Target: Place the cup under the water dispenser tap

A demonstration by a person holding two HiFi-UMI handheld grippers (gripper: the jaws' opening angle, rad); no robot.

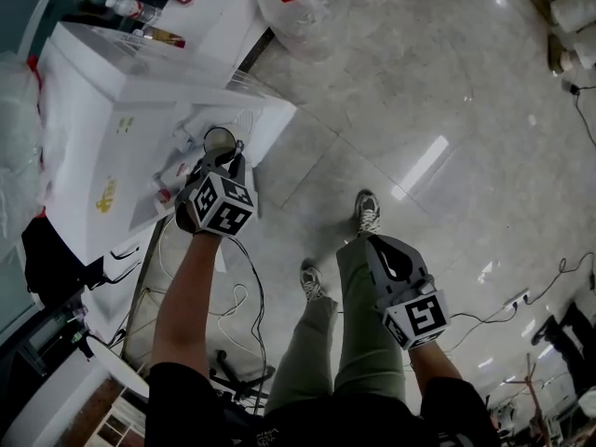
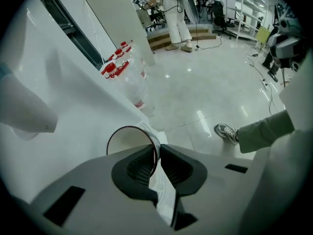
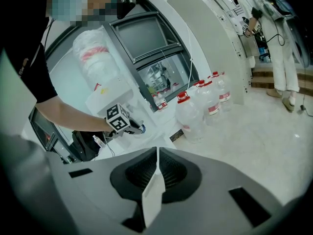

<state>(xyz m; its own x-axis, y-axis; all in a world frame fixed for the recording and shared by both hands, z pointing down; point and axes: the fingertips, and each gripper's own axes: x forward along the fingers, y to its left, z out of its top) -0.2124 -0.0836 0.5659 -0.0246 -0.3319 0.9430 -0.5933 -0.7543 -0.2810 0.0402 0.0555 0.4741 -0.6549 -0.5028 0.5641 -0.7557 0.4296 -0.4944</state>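
Note:
The cup [image 1: 220, 142] is a pale paper one with a dark rim, held over the front ledge of the white water dispenser [image 1: 112, 110]. My left gripper [image 1: 223, 158] is shut on its near wall. In the left gripper view the cup's wall is pinched between the pads at the left gripper [image 2: 158, 153], and its round mouth [image 2: 131, 142] faces up beside a white spout [image 2: 29, 115]. The taps [image 1: 181, 140] sit just left of the cup. My right gripper [image 1: 374, 243] hangs by the person's leg; in the right gripper view the right gripper [image 3: 157, 152] is shut and empty.
Large water bottles with red caps stand on the floor beside the dispenser [image 1: 304, 7] [image 2: 128, 76] [image 3: 191, 115]. Cables [image 1: 235, 298] trail on the floor below it. The person's shoes [image 1: 366, 212] are on the glossy tiles. Other people stand far off [image 2: 177, 13].

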